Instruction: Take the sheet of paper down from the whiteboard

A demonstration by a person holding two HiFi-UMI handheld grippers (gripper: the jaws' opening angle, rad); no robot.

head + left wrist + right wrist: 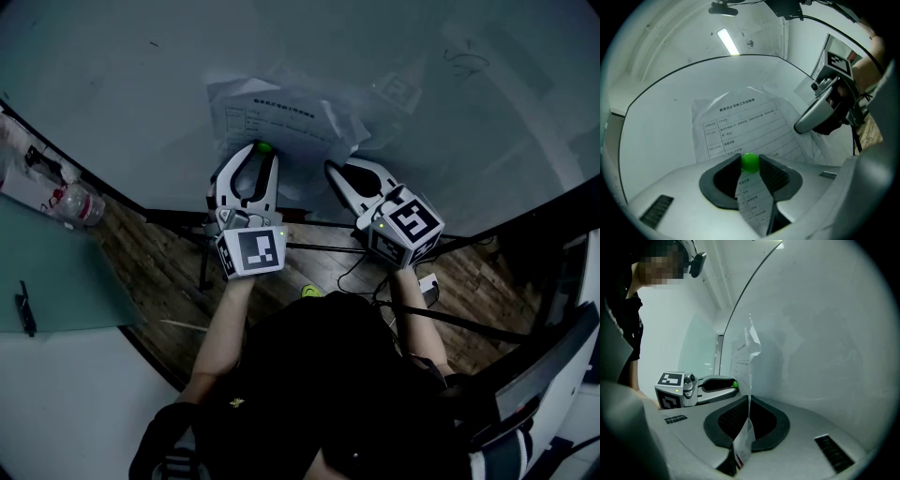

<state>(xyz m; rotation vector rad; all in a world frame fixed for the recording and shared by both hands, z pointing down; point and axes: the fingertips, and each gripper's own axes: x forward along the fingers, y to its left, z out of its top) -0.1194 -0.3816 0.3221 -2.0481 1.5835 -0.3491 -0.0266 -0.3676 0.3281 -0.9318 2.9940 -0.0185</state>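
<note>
Now, centre frame: the left tool pinches a green magnet on the sheet of paper against the whiteboard. The right tool is clamped on the sheet's lower right edge. The sheet's printed table is too small to read.

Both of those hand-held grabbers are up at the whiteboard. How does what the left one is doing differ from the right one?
The left gripper pinches a small green knob sitting on the sheet of paper; the right gripper pinches the sheet itself. The left gripper's jaws stand wider apart, around the knob; the right gripper's are almost together on the thin paper. Both point at the whiteboard, side by side.
</note>
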